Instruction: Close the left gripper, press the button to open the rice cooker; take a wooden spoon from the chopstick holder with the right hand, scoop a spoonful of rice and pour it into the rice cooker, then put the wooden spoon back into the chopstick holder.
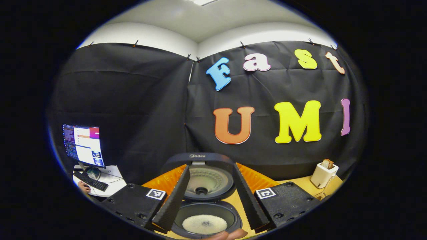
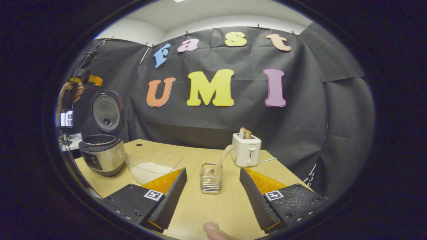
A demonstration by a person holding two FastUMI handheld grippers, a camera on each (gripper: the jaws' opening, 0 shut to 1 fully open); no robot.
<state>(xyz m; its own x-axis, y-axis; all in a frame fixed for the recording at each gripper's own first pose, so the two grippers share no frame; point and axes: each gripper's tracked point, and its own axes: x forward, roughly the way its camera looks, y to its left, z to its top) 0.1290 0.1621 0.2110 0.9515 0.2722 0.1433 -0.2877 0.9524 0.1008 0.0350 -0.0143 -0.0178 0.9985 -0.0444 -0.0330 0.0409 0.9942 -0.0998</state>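
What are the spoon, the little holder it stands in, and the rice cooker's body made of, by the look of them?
The spoon looks like pale, unvarnished wood: matte, light tan, no shine. The chopstick holder seems to be thin metal wire or rods, silvery and see-through between the bars. The rice cooker has a body that looks like brushed stainless steel, grey with soft reflections, under a black, probably plastic, lid and rim.

Wooden spoon [image 2: 223, 160] in chopstick holder [image 2: 210, 181], toaster [image 2: 247, 150] behind, rice cooker [image 2: 101, 156] far left.
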